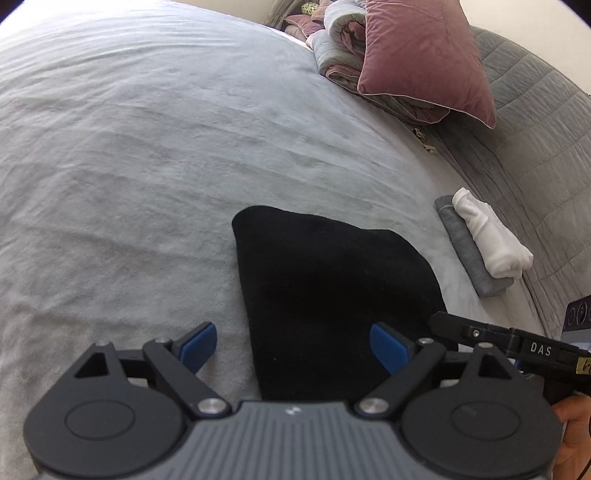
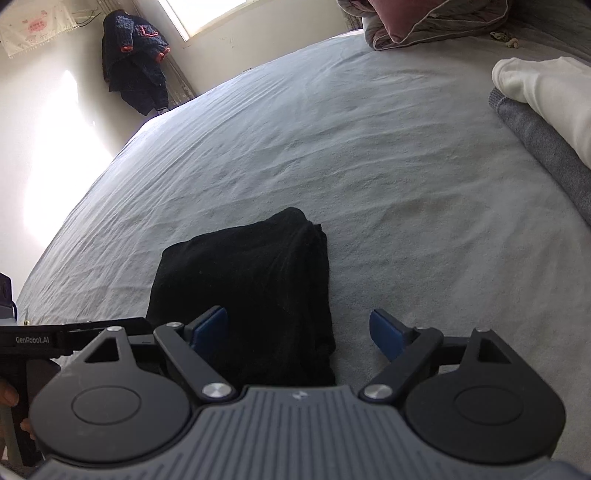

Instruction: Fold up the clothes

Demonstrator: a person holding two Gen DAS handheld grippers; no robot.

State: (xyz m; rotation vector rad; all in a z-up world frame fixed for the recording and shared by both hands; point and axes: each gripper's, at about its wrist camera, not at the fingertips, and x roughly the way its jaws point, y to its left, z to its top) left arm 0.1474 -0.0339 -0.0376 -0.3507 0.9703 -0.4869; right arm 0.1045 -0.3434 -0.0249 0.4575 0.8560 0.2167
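Left gripper [image 1: 293, 347] jaws spread, holding nothing; black garment [image 1: 332, 291] lies folded on the bed sheet [image 1: 129, 166], right gripper [image 2: 299, 334] likewise spread and empty; grey and white pieces [image 1: 487, 236] already stacked right, so folding looks nearly done.

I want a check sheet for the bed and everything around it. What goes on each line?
Surface: grey bed sheet, lightly wrinkled.
Job's things: black garment folded, lying flat; white garment resting on a folded grey garment beside it.
Clutter: pink pillow on a bundled quilt at the far end.
Grippers: left hand-held gripper open, one pad over the black garment's edge; right hand-held gripper open, likewise; neither grips.
Cables: nothing seen.
Surroundings: dark clothes hanging on the wall, bright window.
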